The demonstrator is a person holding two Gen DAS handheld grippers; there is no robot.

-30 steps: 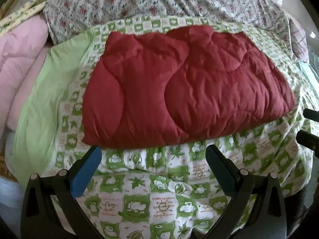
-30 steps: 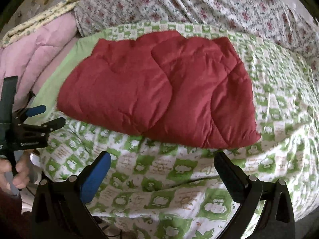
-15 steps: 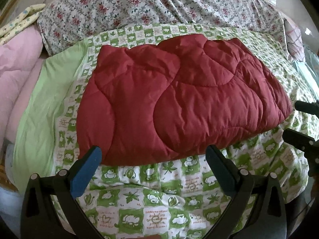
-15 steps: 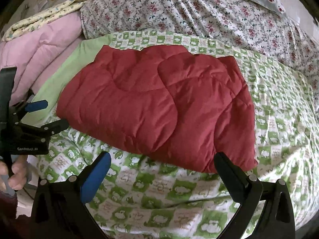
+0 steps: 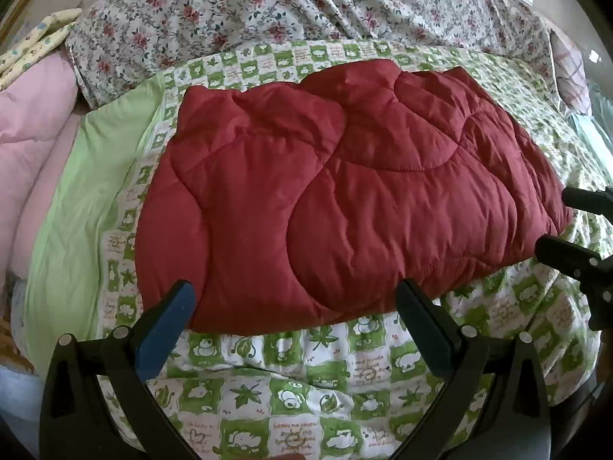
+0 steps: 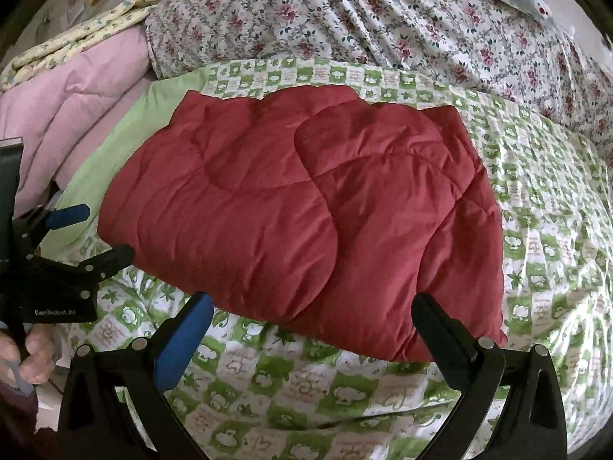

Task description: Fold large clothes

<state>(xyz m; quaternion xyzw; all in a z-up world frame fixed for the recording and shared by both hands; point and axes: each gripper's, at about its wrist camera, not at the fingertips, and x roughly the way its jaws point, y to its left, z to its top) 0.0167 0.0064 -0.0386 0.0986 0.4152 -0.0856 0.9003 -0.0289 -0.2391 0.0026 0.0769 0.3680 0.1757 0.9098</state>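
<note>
Both grippers hang wide open and empty at the near side of a bed, the left gripper (image 5: 295, 306) with its fingertips level with the near hem of a red quilt (image 5: 345, 199), the right gripper (image 6: 312, 316) likewise at the hem toward the quilt's right end. The quilt, already doubled into a thick, puffy slab, lies just ahead of both grippers on a green-checked sheet (image 5: 306, 375) and runs across the view from one gripper to the other. The likely trouble starts at that hem: it sits flush on the sheet, so a finger sliding under may catch the checked cloth along with the padding and drag it into the fold. The stacked layers look slippery, and a bite on the top layer alone would probably let the lower ones slide out and the slab fan open. Unequal lifts by the two hands would skew the next fold. Left of the left gripper a pink duvet (image 6: 76, 107) crowds the quilt's end, and beyond the quilt a floral cover (image 6: 383, 19) rises, leaving little flat room for a fold carried forward.
</note>
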